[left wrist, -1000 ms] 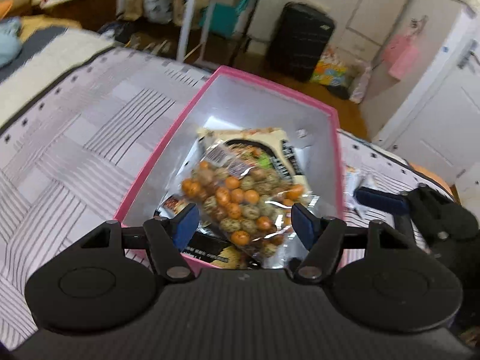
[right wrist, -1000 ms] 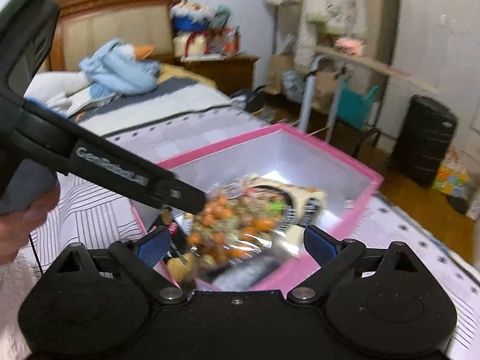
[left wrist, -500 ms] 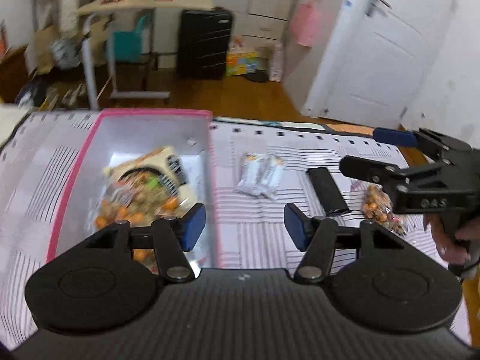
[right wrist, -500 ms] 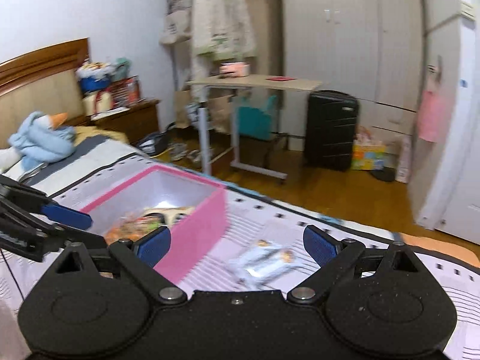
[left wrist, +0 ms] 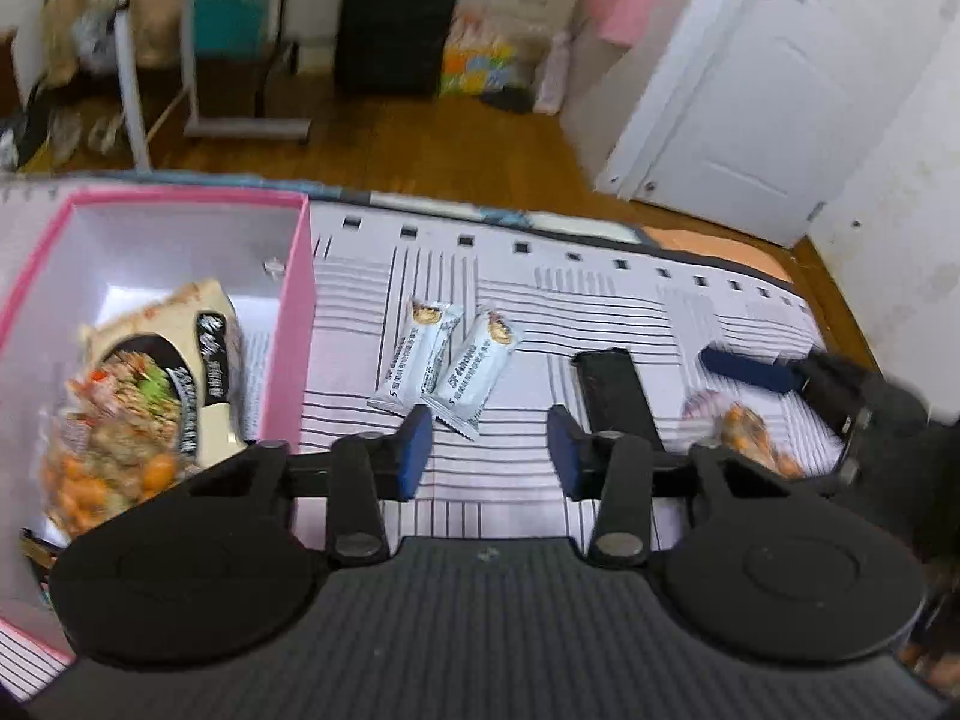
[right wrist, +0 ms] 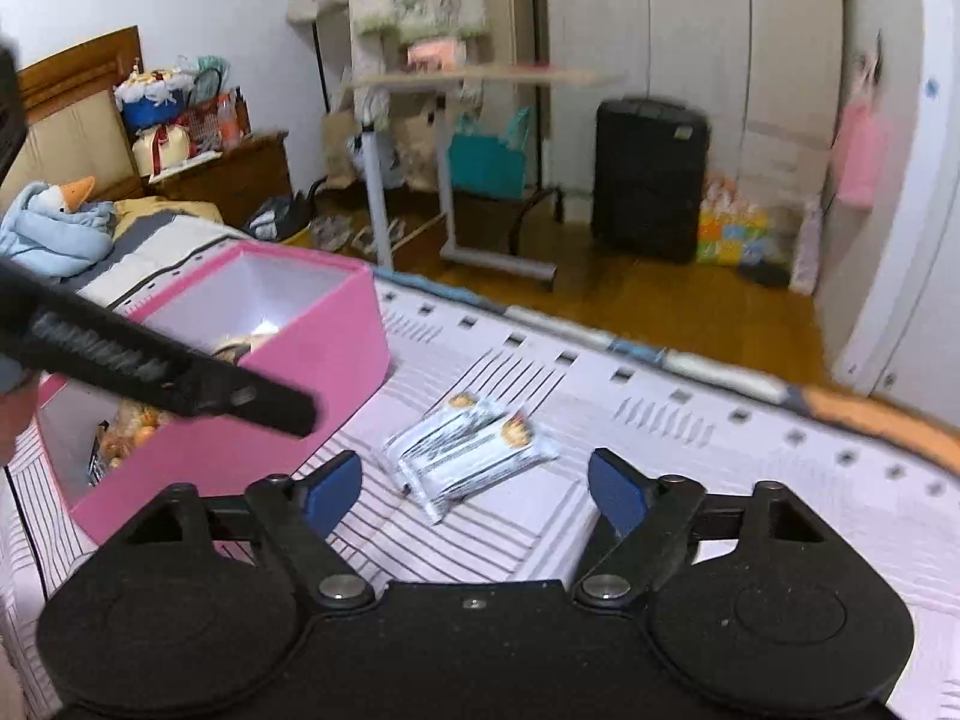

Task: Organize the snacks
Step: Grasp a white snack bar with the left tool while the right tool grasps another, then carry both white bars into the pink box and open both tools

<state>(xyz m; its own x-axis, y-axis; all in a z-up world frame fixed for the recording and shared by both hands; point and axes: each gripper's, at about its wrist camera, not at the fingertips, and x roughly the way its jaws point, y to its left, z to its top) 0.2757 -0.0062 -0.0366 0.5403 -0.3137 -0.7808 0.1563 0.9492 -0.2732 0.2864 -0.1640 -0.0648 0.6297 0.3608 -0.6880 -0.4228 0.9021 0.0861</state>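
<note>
We see the left gripper (left wrist: 489, 450) open, empty, over the striped bedspread (left wrist: 600, 312). The right gripper (right wrist: 474, 489) is open too, empty. Two white snack bars (left wrist: 447, 363) lie side by side just right of the pink box (left wrist: 297, 324). A nut bag (left wrist: 108, 450) sits inside the box; a black packet (left wrist: 612, 393) lies right of the bars.

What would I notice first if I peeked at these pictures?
The bright pink box on the striped bedspread, with a big bag of orange nuts inside. Beside it, two white snack bars lie side by side on the bedspread, right ahead of the open left gripper.
</note>
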